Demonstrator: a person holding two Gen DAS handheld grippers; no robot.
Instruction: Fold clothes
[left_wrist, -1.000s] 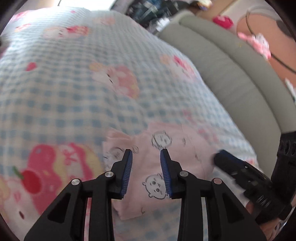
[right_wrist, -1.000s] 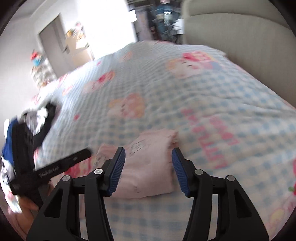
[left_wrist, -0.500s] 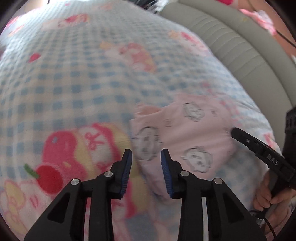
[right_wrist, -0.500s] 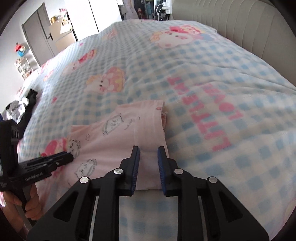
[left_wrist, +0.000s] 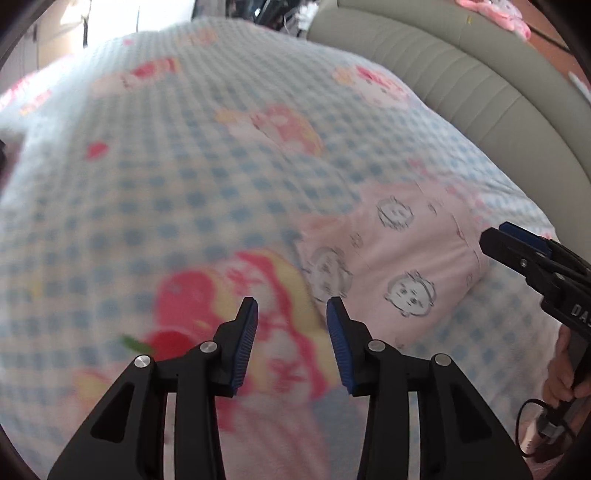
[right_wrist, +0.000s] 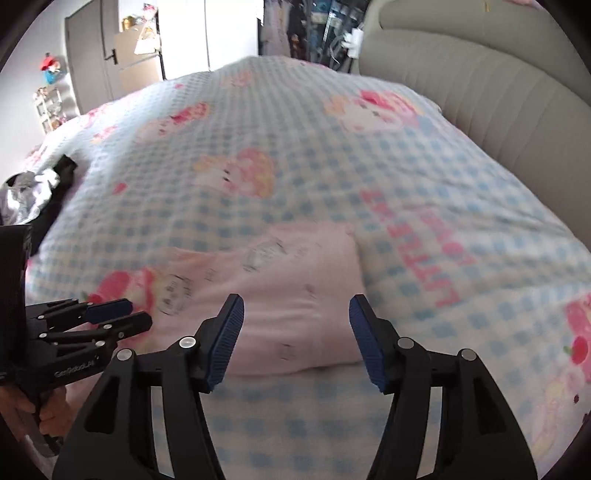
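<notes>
While both sets of jaws were opening w/ nothing pinched, the right gripper (right_wrist: 296, 338) was seen directly over the near edge of the folded pink garment (right_wrist: 280, 291), nearer than the left gripper (left_wrist: 291, 332). From the left gripper, garment lay ahead-right on the checked blanket (left_wrist: 184, 177); long axis ran left–right across the right view, fold edge toward the right gripper.

Folded pink garment (left_wrist: 399, 254) on checked blanket (left_wrist: 184, 184), right of opening, empty left gripper (left_wrist: 291, 317).
</notes>
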